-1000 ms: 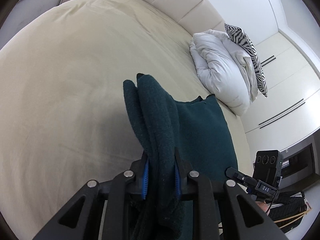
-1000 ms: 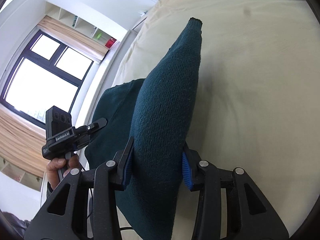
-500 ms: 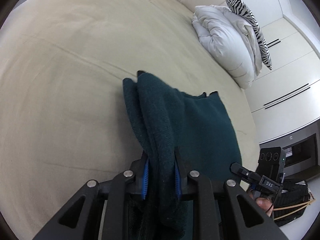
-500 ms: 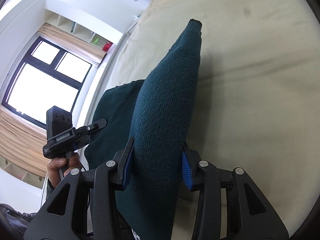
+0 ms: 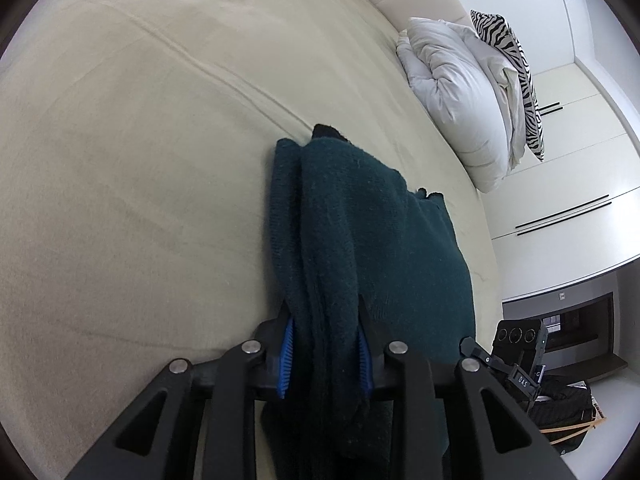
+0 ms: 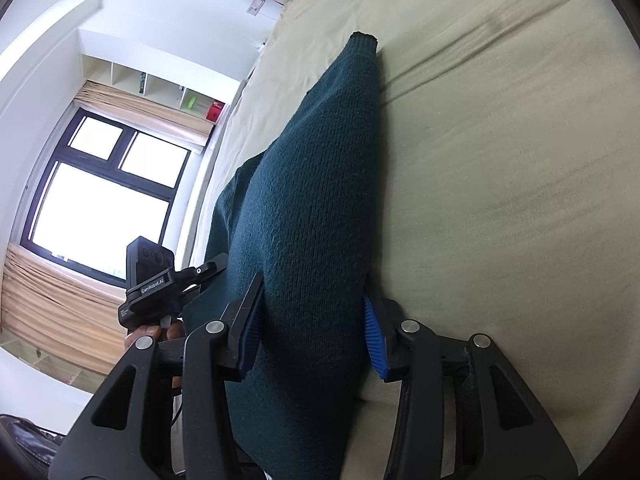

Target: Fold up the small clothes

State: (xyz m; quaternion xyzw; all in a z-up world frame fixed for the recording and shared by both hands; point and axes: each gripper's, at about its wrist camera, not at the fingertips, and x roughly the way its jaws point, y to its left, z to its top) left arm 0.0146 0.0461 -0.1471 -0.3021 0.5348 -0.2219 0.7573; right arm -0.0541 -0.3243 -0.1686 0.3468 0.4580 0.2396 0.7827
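Note:
A dark teal knit garment (image 5: pixel 360 240) is stretched between both grippers over a cream bed sheet (image 5: pixel 140 160). My left gripper (image 5: pixel 325 356) is shut on one bunched edge of it, blue pads pressing the fabric. My right gripper (image 6: pixel 314 332) is shut on the other edge of the garment (image 6: pixel 316 184), which runs forward to a narrow end touching the sheet (image 6: pixel 500 160). The right gripper also shows at the lower right of the left wrist view (image 5: pixel 516 364), and the left gripper shows at the left of the right wrist view (image 6: pixel 160 284).
A white duvet (image 5: pixel 456 92) and a zebra-print pillow (image 5: pixel 516 72) lie at the bed's head. White wardrobe doors (image 5: pixel 580 184) stand beyond. A window with beige curtains (image 6: pixel 100 196) is off the bed's far side.
Both grippers have lowered toward the bed with the garment still held. Its far end now rests on the sheet, and the bed fills more of each view.

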